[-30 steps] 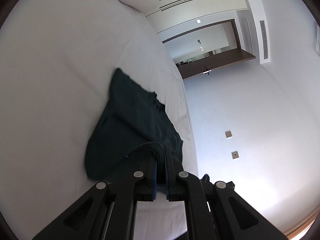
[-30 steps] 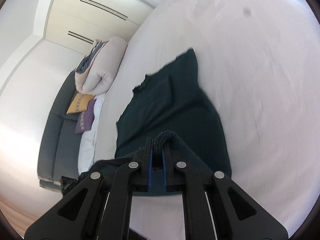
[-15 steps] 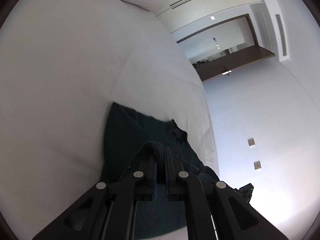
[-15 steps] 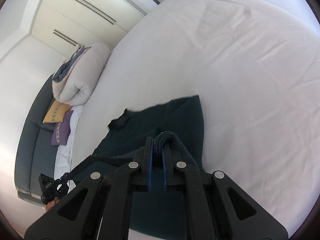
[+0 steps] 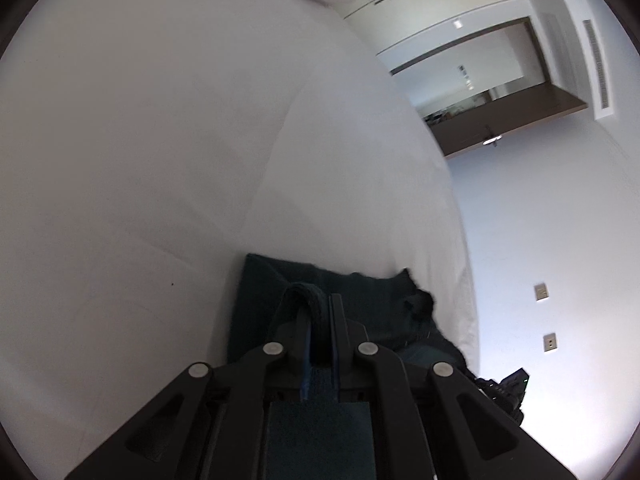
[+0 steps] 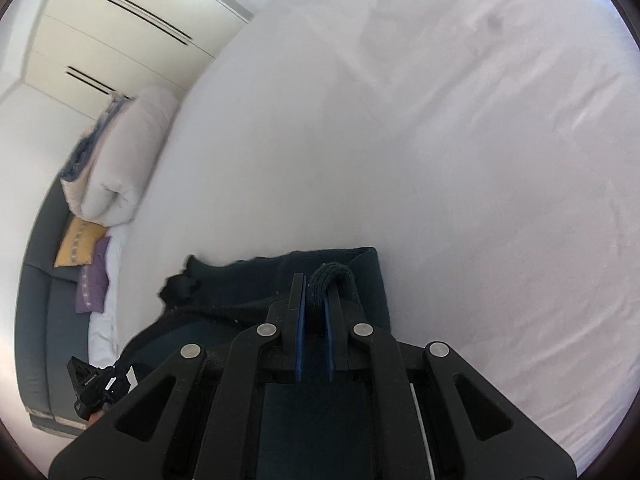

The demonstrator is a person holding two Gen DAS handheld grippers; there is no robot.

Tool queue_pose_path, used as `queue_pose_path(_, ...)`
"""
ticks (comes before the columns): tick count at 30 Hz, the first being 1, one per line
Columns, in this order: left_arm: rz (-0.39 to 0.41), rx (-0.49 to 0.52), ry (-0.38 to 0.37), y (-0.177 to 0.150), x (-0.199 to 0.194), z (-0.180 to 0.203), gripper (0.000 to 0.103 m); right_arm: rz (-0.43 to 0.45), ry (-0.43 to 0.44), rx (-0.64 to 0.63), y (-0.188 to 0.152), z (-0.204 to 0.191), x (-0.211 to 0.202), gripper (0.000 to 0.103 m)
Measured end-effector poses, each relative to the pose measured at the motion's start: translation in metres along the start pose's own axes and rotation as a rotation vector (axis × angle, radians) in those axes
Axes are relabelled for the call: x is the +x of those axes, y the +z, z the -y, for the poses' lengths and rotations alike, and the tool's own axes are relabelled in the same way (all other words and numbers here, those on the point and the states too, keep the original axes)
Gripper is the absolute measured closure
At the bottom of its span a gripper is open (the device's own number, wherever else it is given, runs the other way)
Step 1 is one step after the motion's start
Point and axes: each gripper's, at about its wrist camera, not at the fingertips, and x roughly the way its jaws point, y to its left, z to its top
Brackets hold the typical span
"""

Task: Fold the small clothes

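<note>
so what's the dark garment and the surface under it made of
Dark garment: seemingly a soft knit, matte teal-black, with a ribbed, fuzzy edge bunched at the right gripper. Bed surface: likely woven cotton sheeting, matte white, showing fine creases.

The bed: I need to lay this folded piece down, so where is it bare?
Bare white sheet stretches beyond the dark green garment to the rolled duvet. It is crowded only near the grippers, where the left gripper and right gripper pinch the cloth.

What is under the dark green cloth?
The white bed sheet lies under the dark green cloth and spreads out all around it. Whether anything else hides beneath cannot be seen, because the cloth covers that spot.
</note>
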Motion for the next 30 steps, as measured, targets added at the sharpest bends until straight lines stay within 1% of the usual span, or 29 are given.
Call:
queue_pose_path(1,-0.004,0.001,0.010,0.000,0.004,-0.003,0.093,0.003,0.025,0.014,0.001,0.003,0.003,0.094)
queue_pose_path(2,-0.010,-0.002,0.013,-0.001,0.006,-0.004,0.081,0.013,0.043,0.018,0.001,0.004,0.004,0.089)
queue_pose_path(3,-0.006,-0.011,0.000,-0.003,0.005,-0.006,0.064,0.026,0.056,0.016,-0.002,0.005,0.002,0.086)
queue_pose_path(4,0.002,-0.018,-0.008,-0.004,0.001,-0.007,0.056,0.039,0.061,0.011,-0.004,0.006,-0.001,0.084)
queue_pose_path(5,0.025,-0.022,-0.015,-0.005,-0.005,-0.008,0.044,0.047,0.060,0.005,-0.006,0.007,-0.003,0.078)
queue_pose_path(6,0.037,-0.021,-0.013,-0.007,-0.009,-0.006,0.035,0.061,0.056,-0.003,-0.007,0.007,-0.006,0.073)
queue_pose_path(7,0.049,-0.018,-0.004,-0.008,-0.014,-0.006,0.033,0.068,0.055,-0.005,-0.008,0.007,-0.008,0.069)
queue_pose_path(9,0.068,-0.008,-0.002,-0.011,-0.025,-0.004,0.033,0.098,0.041,0.012,-0.008,0.008,-0.017,0.033)
queue_pose_path(10,0.072,-0.007,-0.004,-0.012,-0.029,-0.004,0.033,0.128,0.046,0.023,-0.011,0.008,-0.024,0.031)
queue_pose_path(12,0.089,0.003,0.011,-0.017,-0.040,-0.003,0.033,0.167,0.056,0.019,-0.015,0.006,-0.038,0.031)
queue_pose_path(14,0.112,0.056,0.027,-0.028,-0.050,0.006,0.033,0.165,0.055,-0.001,-0.023,0.002,-0.046,0.031)
queue_pose_path(16,0.131,0.136,0.050,-0.042,-0.057,0.021,0.033,0.157,0.040,-0.068,-0.035,-0.009,-0.054,0.033)
queue_pose_path(17,0.133,0.193,0.066,-0.052,-0.057,0.031,0.033,0.150,0.015,-0.133,-0.046,-0.019,-0.056,0.033)
queue_pose_path(18,0.131,0.241,0.074,-0.061,-0.056,0.040,0.033,0.143,-0.004,-0.182,-0.056,-0.026,-0.057,0.034)
queue_pose_path(19,0.124,0.291,0.085,-0.072,-0.052,0.051,0.033,0.129,0.000,-0.220,-0.068,-0.032,-0.057,0.035)
queue_pose_path(21,0.104,0.379,0.128,-0.090,-0.041,0.065,0.033,0.088,0.014,-0.290,-0.091,-0.044,-0.052,0.039)
queue_pose_path(22,0.082,0.421,0.159,-0.101,-0.031,0.069,0.033,0.070,-0.007,-0.330,-0.103,-0.050,-0.047,0.039)
queue_pose_path(23,0.062,0.448,0.191,-0.107,-0.024,0.069,0.033,0.067,-0.057,-0.360,-0.112,-0.050,-0.044,0.039)
queue_pose_path(25,0.027,0.490,0.261,-0.118,-0.009,0.066,0.033,0.072,-0.134,-0.361,-0.124,-0.044,-0.038,0.040)
queue_pose_path(26,-0.003,0.496,0.291,-0.122,0.000,0.058,0.035,0.068,-0.159,-0.342,-0.128,-0.038,-0.035,0.040)
queue_pose_path(27,0.006,0.495,0.288,-0.125,0.001,0.053,0.036,0.062,-0.182,-0.321,-0.131,-0.030,-0.036,0.042)
queue_pose_path(28,0.029,0.493,0.274,-0.128,-0.002,0.055,0.037,0.060,-0.171,-0.309,-0.132,-0.025,-0.039,0.043)
queue_pose_path(29,0.035,0.478,0.263,-0.129,-0.008,0.053,0.038,0.067,-0.163,-0.303,-0.134,-0.022,-0.044,0.044)
queue_pose_path(30,0.044,0.456,0.245,-0.130,-0.014,0.054,0.038,0.089,-0.172,-0.296,-0.135,-0.021,-0.052,0.043)
